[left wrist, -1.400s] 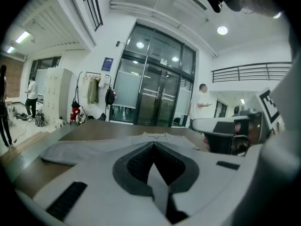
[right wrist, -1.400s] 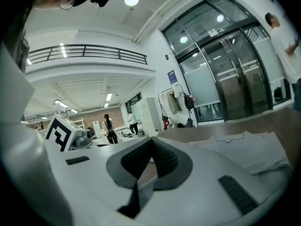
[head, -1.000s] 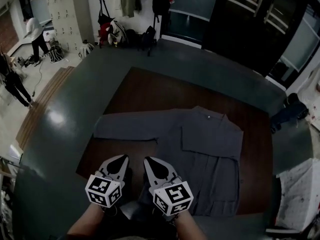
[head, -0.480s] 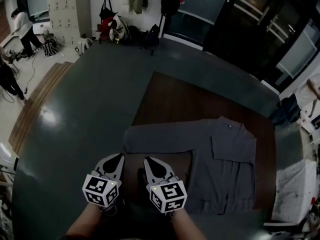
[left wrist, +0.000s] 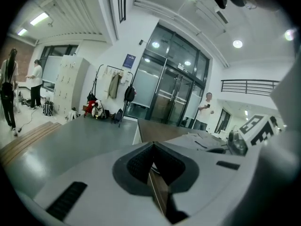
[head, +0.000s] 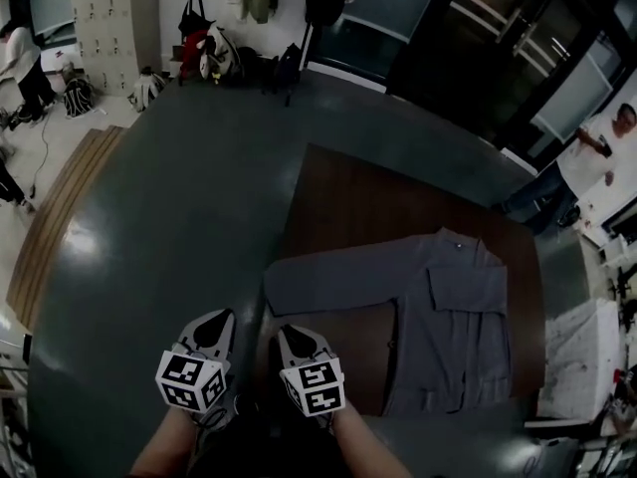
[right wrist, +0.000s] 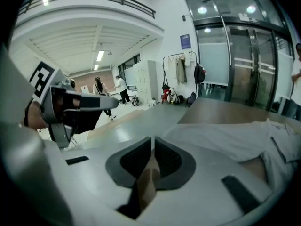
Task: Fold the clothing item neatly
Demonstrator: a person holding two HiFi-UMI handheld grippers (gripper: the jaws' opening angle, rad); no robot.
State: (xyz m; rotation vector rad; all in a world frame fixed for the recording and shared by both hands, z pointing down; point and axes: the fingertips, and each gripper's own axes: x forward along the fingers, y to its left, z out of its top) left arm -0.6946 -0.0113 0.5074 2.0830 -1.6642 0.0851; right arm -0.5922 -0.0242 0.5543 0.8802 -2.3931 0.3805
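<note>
Below, shirt (head: 443, 302) flat on brown table (head: 348, 202), grey floor (head: 169, 197); left gripper (head: 217, 325), right gripper (head: 291, 335) jaws together.

left gripper (head: 221, 318) | right gripper (head: 283, 333) | grey shells | black-white marker cubes (head: 189, 382)

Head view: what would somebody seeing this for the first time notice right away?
A grey shirt lies flat on a dark brown tabletop, with one long sleeve stretched out to the left. At the bottom of the view, the left gripper and right gripper sit side by side near that sleeve's end. Both carry black-and-white marker cubes, and both are shut with nothing in them.
</note>
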